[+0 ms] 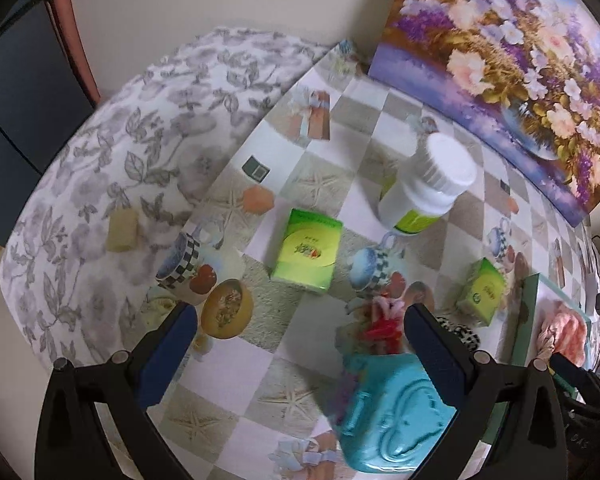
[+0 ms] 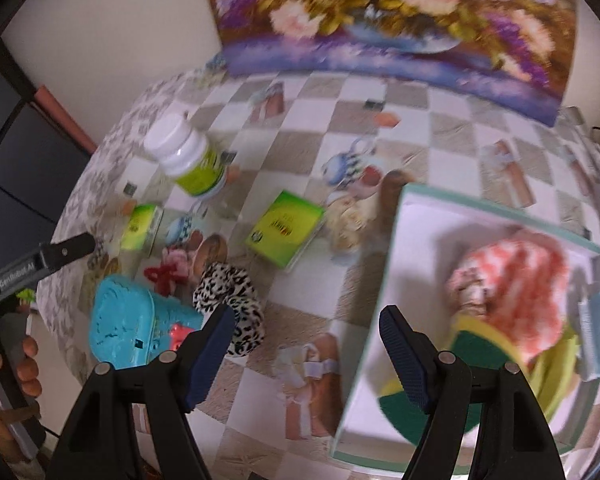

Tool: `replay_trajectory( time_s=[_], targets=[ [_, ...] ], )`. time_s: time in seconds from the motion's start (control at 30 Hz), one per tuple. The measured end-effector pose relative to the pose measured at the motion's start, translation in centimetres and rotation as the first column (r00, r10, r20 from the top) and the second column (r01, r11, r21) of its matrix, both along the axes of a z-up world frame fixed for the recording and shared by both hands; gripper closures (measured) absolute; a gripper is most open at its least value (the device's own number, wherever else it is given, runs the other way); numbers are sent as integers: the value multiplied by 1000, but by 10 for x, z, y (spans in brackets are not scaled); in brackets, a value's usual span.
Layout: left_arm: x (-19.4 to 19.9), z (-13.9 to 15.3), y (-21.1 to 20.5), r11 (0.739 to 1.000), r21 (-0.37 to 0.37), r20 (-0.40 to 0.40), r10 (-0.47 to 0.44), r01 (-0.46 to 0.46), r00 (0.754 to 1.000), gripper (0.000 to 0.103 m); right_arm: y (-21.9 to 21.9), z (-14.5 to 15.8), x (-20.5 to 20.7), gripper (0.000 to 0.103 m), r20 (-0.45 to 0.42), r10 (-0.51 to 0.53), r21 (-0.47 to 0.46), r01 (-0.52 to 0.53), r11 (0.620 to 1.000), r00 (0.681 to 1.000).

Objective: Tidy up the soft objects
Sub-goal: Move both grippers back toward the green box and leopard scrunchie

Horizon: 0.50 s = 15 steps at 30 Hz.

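A: Status on the fingers?

B: Both released, nothing between them. Left gripper (image 1: pixel 300 332) hangs over the clutter at lower centre of its frame; right gripper (image 2: pixel 306 332) sits at bottom centre of its frame, straddling the near-left edge of the box (image 2: pixel 388 280).

A: What's left to sort?

B: Soft items on the table (image 2: pixel 300 120): leopard-print scrunchie (image 2: pixel 232 292) centre-left in the right view, red bow (image 2: pixel 165 276) and a pink fluffy piece (image 2: pixel 176 258) just left of it. All packed against the turquoise plastic case (image 2: pixel 120 328), which is hard, so I'd leave it.

A: Best grab?

B: My read: the scrunchie, it's nearest the right fingers. Come down on the bulk of the fabric, clear of the case, close fully since it'll squash. Bow and pink piece touch each other, so pinch one alone or both drag.

A: Box contents?

B: Box fills the right side of the right view. Inside: pink-and-white fluffy cloth (image 2: pixel 512 280) upper right, green-and-yellow sponge (image 2: pixel 472 344) below it, something light blue (image 2: pixel 598 328) at the far right wall. Blurred, can't tell more. Left half of its floor is bare, so drop there.

A: Other stuff?

B: White bottle (image 2: pixel 184 152) and two green cartons (image 2: pixel 286 228) (image 2: pixel 140 226), all rigid. Skip
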<state>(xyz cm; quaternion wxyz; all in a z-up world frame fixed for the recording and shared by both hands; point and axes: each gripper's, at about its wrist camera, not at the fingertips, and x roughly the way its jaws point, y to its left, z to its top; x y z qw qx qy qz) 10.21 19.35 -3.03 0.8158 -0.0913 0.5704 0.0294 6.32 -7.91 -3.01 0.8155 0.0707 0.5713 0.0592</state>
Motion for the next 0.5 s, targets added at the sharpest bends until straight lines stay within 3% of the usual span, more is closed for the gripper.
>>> replay_trajectory(
  time_s=[0.3, 0.5],
  targets=[
    [21, -20, 13, 999, -4, -35, -46, 46, 998, 0, 15, -23, 12, 28, -39, 35, 48, -34, 998, 999],
    [35, -34, 13, 995, -22, -51, -95, 94, 994, 1, 22, -37, 18, 41, -71, 49, 82, -43, 996, 996]
  ],
)
